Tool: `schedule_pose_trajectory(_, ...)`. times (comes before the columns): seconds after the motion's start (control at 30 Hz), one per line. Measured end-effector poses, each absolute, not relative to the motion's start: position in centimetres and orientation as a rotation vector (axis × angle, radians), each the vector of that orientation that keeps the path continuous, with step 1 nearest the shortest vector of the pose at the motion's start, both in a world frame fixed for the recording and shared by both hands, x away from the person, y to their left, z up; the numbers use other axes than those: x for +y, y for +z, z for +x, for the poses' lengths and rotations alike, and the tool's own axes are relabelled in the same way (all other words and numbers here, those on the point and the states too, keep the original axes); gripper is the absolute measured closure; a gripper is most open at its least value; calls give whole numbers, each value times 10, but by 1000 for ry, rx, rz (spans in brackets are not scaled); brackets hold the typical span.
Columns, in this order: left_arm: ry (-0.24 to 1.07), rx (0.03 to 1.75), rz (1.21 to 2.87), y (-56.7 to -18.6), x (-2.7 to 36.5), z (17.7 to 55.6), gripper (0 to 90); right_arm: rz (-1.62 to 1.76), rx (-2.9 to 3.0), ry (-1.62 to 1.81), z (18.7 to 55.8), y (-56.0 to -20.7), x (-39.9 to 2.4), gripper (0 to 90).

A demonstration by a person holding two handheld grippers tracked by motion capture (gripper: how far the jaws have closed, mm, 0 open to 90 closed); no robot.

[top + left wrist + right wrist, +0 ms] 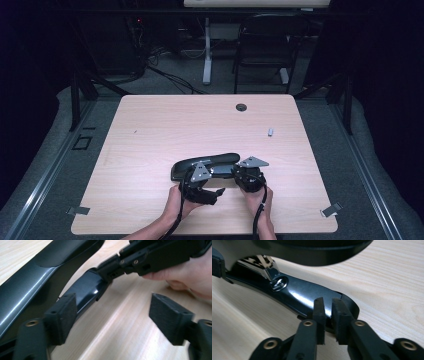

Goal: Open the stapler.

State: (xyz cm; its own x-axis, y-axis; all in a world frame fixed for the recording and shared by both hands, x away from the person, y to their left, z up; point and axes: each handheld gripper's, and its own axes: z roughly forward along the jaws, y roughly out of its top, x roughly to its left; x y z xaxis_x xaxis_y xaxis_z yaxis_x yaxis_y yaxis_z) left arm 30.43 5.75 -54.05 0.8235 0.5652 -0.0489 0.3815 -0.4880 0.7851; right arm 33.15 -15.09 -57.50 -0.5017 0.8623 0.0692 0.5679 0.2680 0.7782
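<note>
A black chair armrest [205,162] lies near the front middle of the wooden table [175,125]: a matte padded top [32,287] with a glossy black metal bracket [304,293] under it, fixed by a screw [278,283]. My right gripper [329,308] is shut on the thin free end of that bracket, and it also appears in the left gripper view [110,271] and the high view [231,172]. My left gripper [112,320] stands open just in front of the armrest [217,190]. Its left pad [62,315] is beside the bracket, and bare table lies between the pads.
A small grey piece [270,132] lies at the table's right. A round cable hole [241,107] sits near the far edge. Metal clips [330,210] mark the front corners. Beyond the table stand a dark chair [265,45] and a desk leg [207,50].
</note>
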Motion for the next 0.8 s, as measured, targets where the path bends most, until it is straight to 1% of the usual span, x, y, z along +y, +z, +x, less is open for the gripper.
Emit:
schedule_pose_trajectory(0.03,275,702,2128,-542,56,305,309,1300,2176,1098,332,-575,-151,856)
schedule_pose_trajectory(0.1,287,721,2113,-545,55,305,355,1297,2168,1100,332,-576,-152,874)
schedule_pose_trajectory(0.17,298,755,2093,-549,52,306,449,1297,2161,1107,331,-577,-152,887)
schedule_pose_trajectory(0.2,304,764,2091,-550,51,307,467,1298,2152,1113,331,-577,-152,894)
schedule_pose_trajectory(0.27,343,807,2060,-554,47,308,554,1304,2144,1131,331,-578,-153,900)
schedule_pose_trajectory(0.33,371,833,2049,-556,44,310,620,1303,2142,1139,331,-579,-153,900)
schedule_pose_trajectory(0.37,386,841,2041,-557,42,311,692,1295,2146,1121,331,-578,-152,900)
schedule_pose_trajectory(0.4,403,854,2031,-559,39,311,692,1295,2146,1121,331,-578,-152,900)
schedule_pose_trajectory(0.43,416,864,2027,-561,37,312,722,1293,2145,1120,331,-578,-152,900)
schedule_pose_trajectory(0.47,433,873,2026,-562,35,313,782,1287,2151,1110,330,-578,-153,900)
schedule_pose_trajectory(0.5,453,881,2016,-564,34,313,782,1287,2151,1110,330,-578,-153,900)
schedule_pose_trajectory(0.63,520,901,1977,-567,29,314,882,1278,2130,1115,329,-579,-150,900)
schedule_pose_trajectory(0.7,554,911,1964,-568,27,315,900,1278,2125,1120,329,-580,-150,900)
schedule_pose_trajectory(0.8,583,917,1947,-566,26,316,900,1278,2126,1121,329,-580,-150,900)
